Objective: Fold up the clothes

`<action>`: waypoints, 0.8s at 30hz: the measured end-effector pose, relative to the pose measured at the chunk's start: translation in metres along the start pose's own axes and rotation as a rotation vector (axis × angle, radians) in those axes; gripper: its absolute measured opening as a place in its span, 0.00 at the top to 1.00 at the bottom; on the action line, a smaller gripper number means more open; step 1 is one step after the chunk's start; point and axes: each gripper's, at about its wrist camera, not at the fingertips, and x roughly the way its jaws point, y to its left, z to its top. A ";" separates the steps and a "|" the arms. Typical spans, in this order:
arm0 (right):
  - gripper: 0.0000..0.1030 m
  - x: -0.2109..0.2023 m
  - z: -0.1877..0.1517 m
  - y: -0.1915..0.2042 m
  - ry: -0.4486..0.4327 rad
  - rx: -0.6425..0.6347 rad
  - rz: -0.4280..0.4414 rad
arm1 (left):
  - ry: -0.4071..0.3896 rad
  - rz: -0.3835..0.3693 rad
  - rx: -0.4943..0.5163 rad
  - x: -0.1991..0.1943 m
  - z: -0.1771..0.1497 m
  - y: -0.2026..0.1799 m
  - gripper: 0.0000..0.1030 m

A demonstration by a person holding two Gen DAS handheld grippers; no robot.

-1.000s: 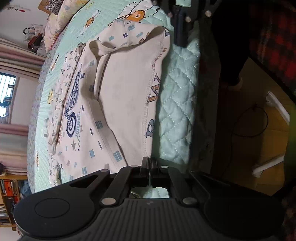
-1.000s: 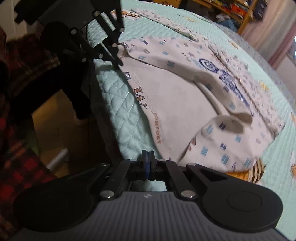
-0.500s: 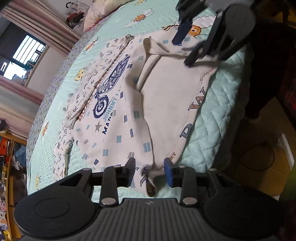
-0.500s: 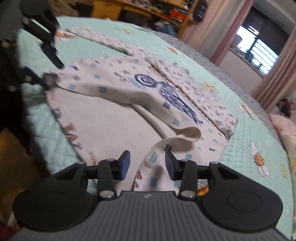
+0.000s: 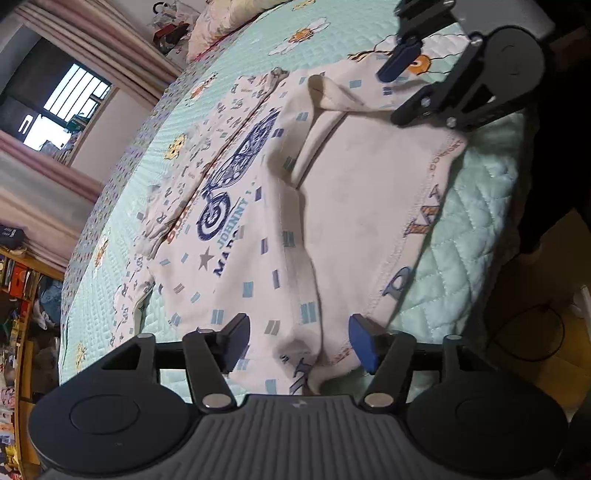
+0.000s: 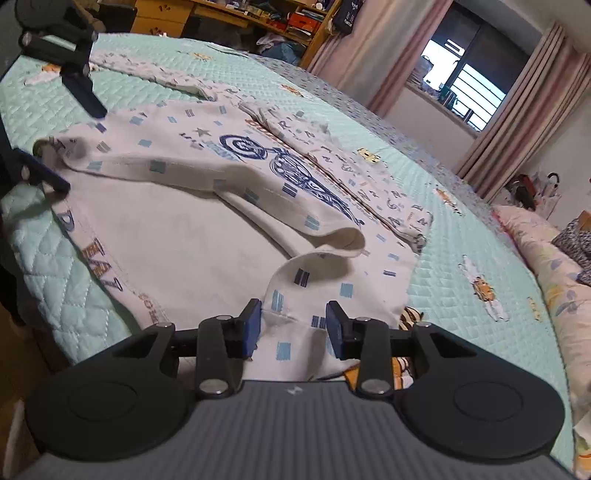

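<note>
Mint quilted bedspread (image 6: pixel 461 236) under me, pink curtains (image 6: pixel 517 122) framing a barred window (image 6: pixel 469 88), cluttered wooden shelves (image 6: pixel 258 18) behind, floral pillow (image 6: pixel 546 251) beside.

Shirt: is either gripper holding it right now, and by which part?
Neither. The left gripper and right gripper have just released; both stand open astride the shirt's near folded corners, pads clear of the cloth.

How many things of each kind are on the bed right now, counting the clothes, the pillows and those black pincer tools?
Printed cream shirt: 1
Separate printed garment at the far side of the quilt: 1
Pillow: 1
Pincer tools: 2, the left gripper and the right gripper, both open over the shirt's edge
Total: 5
</note>
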 end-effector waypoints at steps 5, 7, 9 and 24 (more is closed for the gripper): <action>0.60 0.000 -0.002 0.004 -0.008 -0.009 -0.012 | 0.028 0.028 0.015 0.001 -0.009 0.003 0.38; 0.60 0.000 -0.002 0.002 -0.007 -0.003 -0.009 | 0.035 0.040 0.042 0.000 -0.012 0.001 0.38; 0.58 0.000 -0.002 0.003 -0.005 -0.009 -0.010 | 0.046 0.067 0.075 0.001 -0.015 -0.002 0.38; 0.53 -0.001 0.002 0.015 0.002 -0.051 -0.063 | 0.088 0.039 0.062 0.004 -0.015 -0.008 0.85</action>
